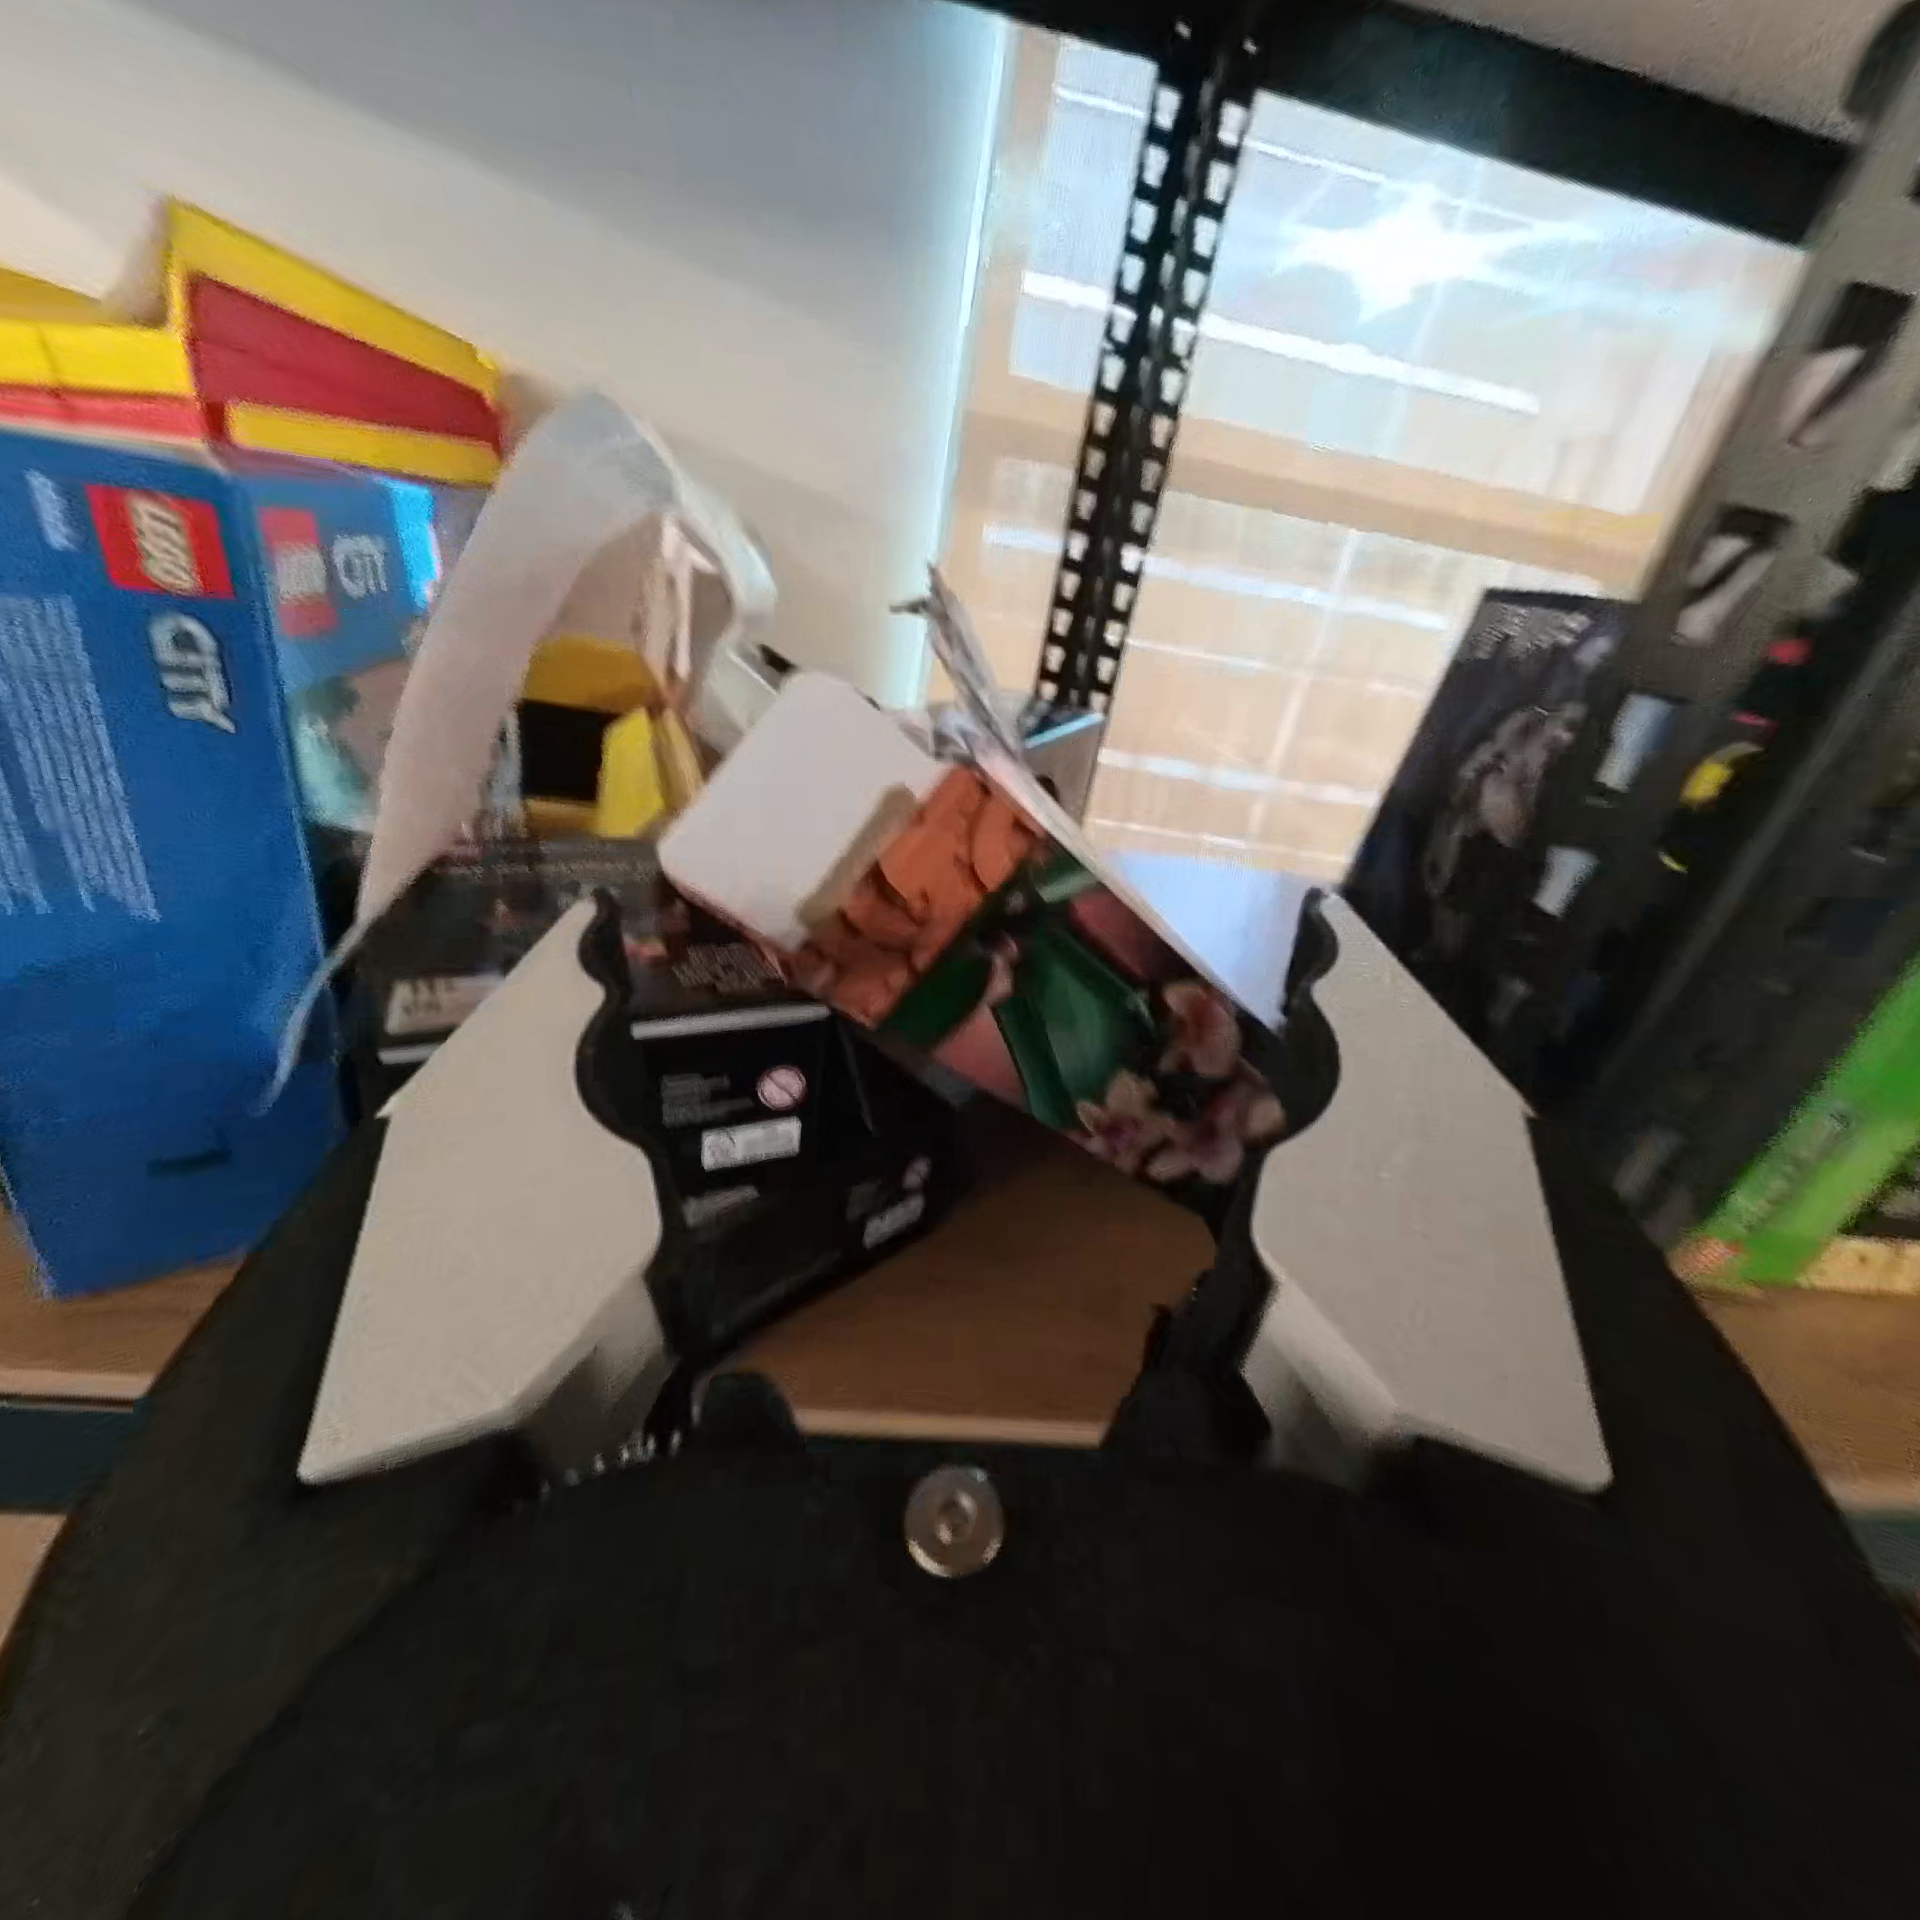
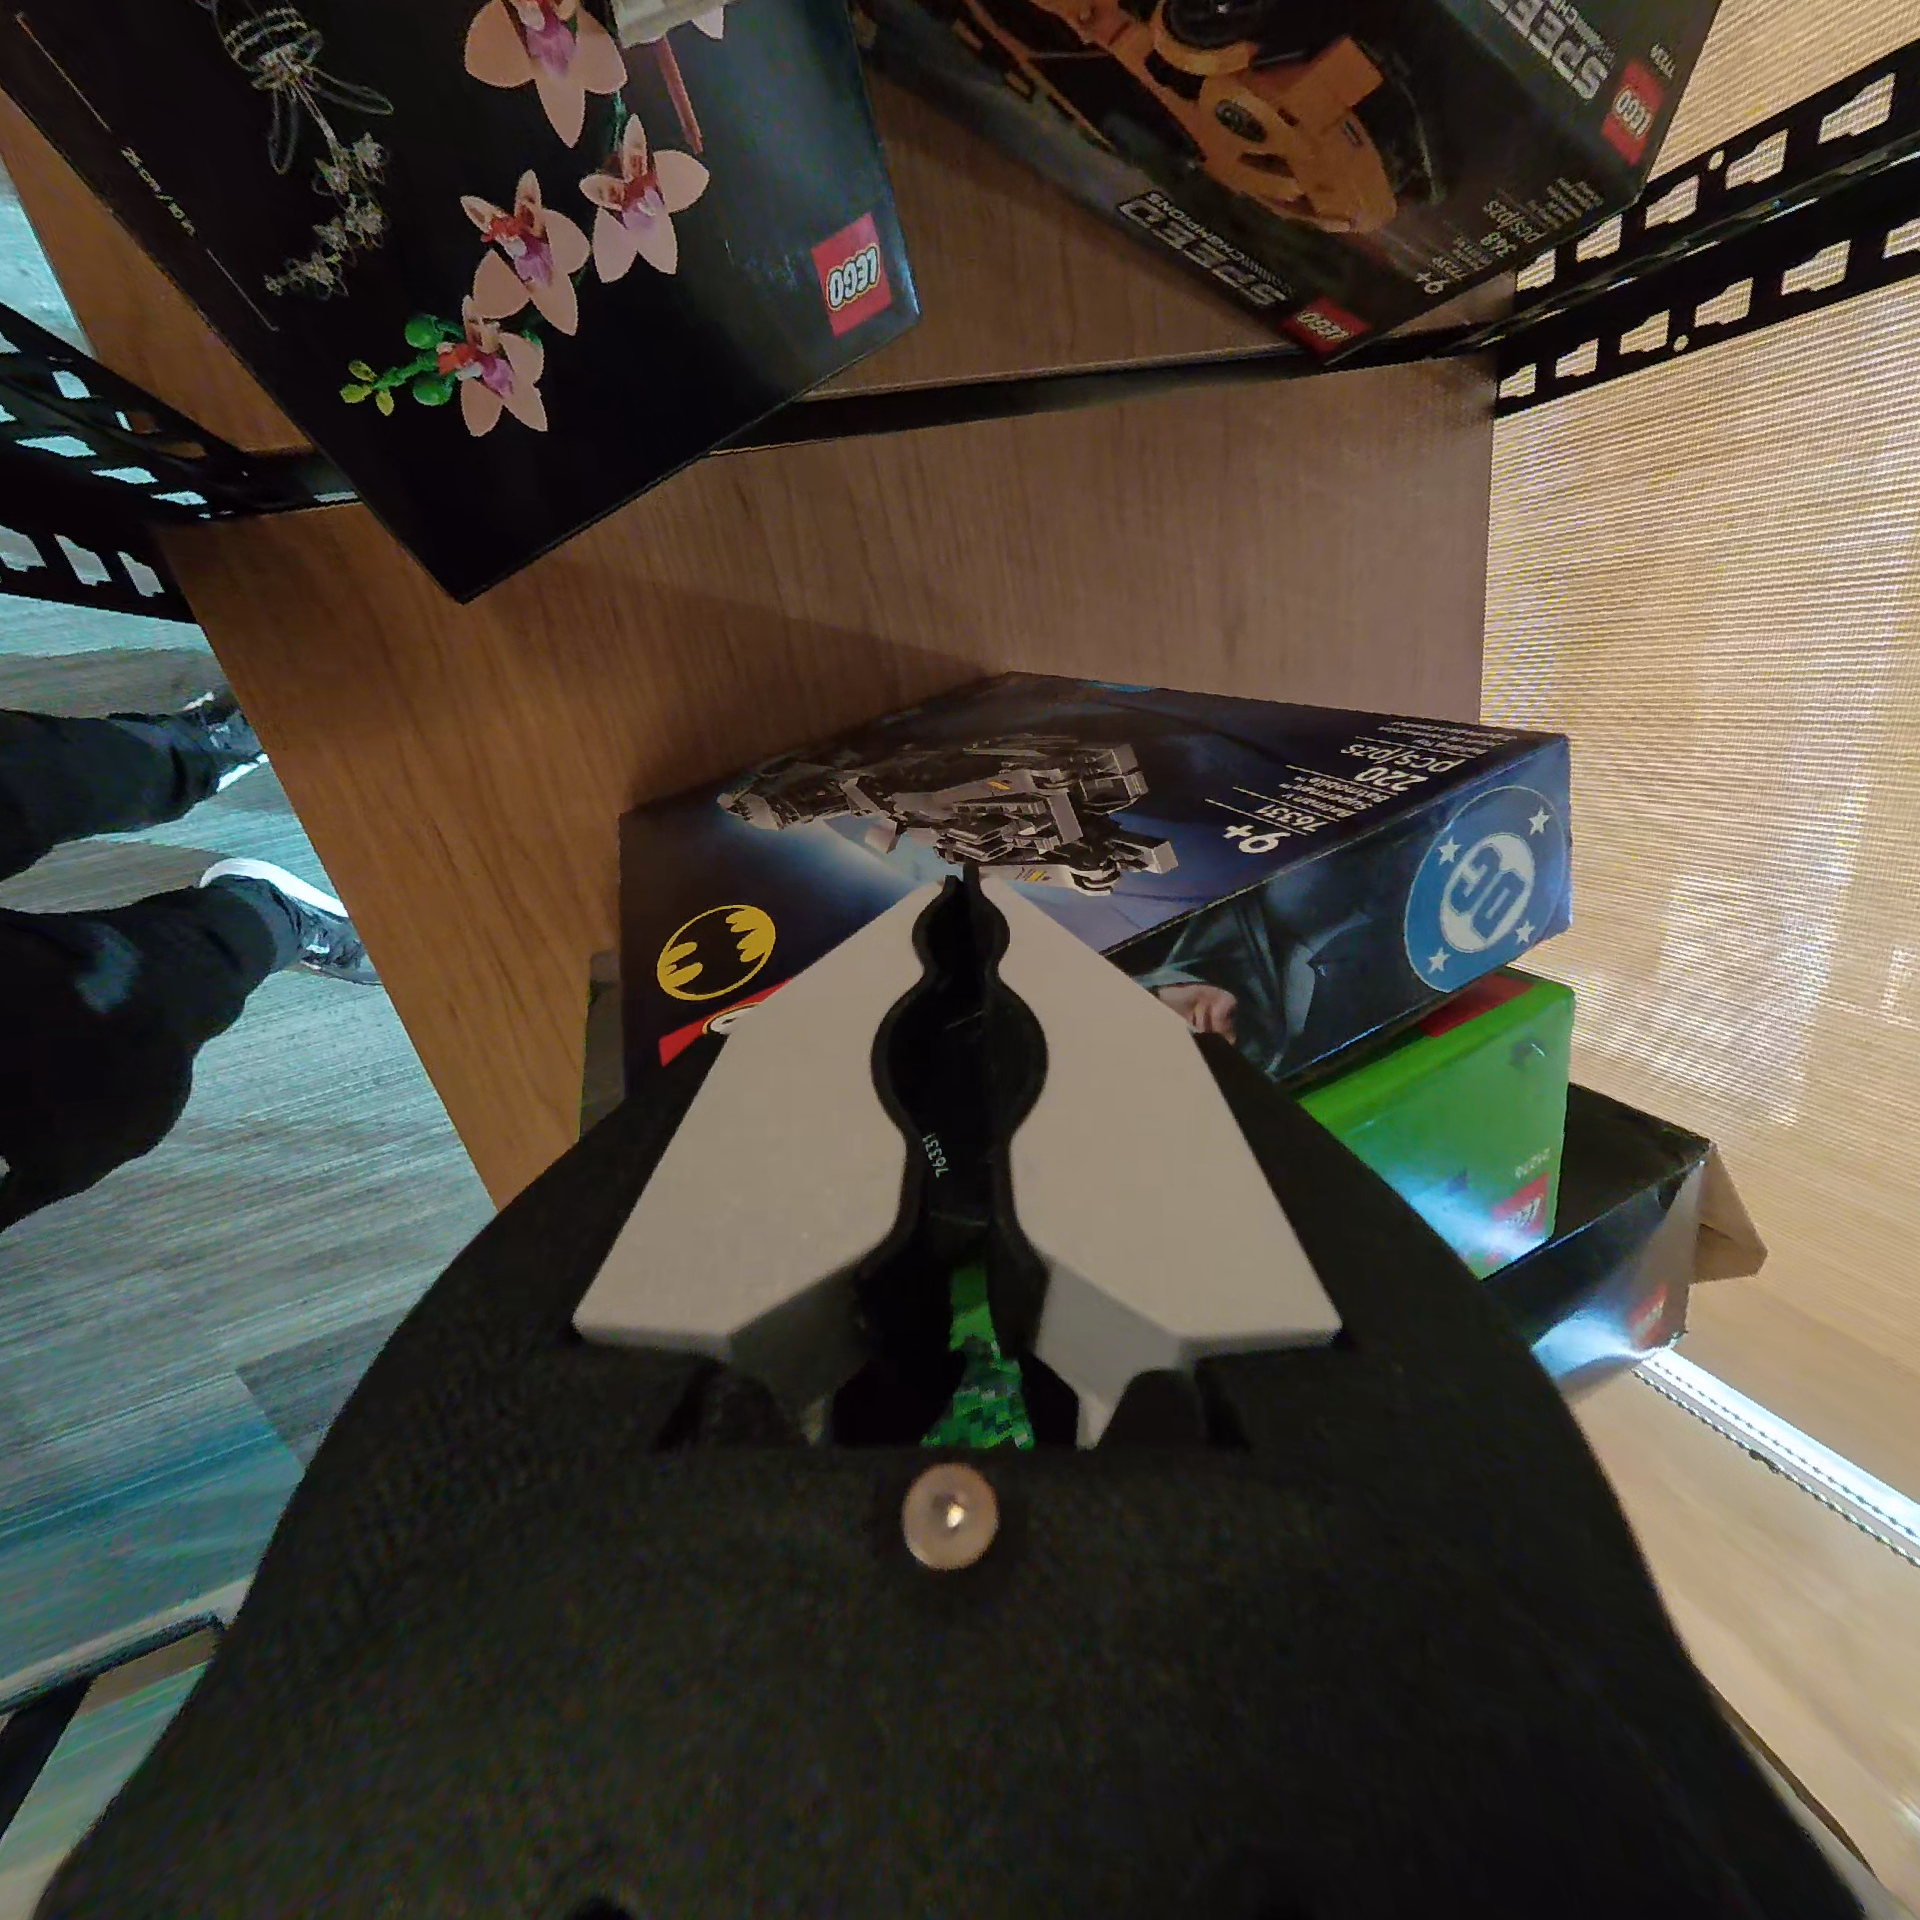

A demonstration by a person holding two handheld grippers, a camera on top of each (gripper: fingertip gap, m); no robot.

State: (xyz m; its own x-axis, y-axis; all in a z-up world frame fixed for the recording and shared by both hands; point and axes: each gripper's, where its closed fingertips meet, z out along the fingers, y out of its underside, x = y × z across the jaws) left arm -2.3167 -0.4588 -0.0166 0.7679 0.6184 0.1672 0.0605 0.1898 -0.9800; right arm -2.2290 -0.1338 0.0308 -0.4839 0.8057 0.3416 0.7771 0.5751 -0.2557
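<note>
Jaws of the left gripper (image 1: 956, 997) gape around a tilted flower-printed cardboard box (image 1: 1039, 977); right gripper (image 2: 961, 894) jaws are closed, tips over a dark blue cardboard box (image 2: 1195, 821).

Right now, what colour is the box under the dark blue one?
Bright green box, clearest in the right wrist view, beneath the dark blue box.

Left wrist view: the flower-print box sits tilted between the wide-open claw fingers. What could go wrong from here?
1. The flower-print box stands tilted on the wooden shelf while the left claw is spread wide, so it may topple.
2. Its white end flap hangs open; closing fingers might crush or snag it.
3. The shut right claw points at the dark blue box stacked on a green box; a nudge could shift the stack.
</note>
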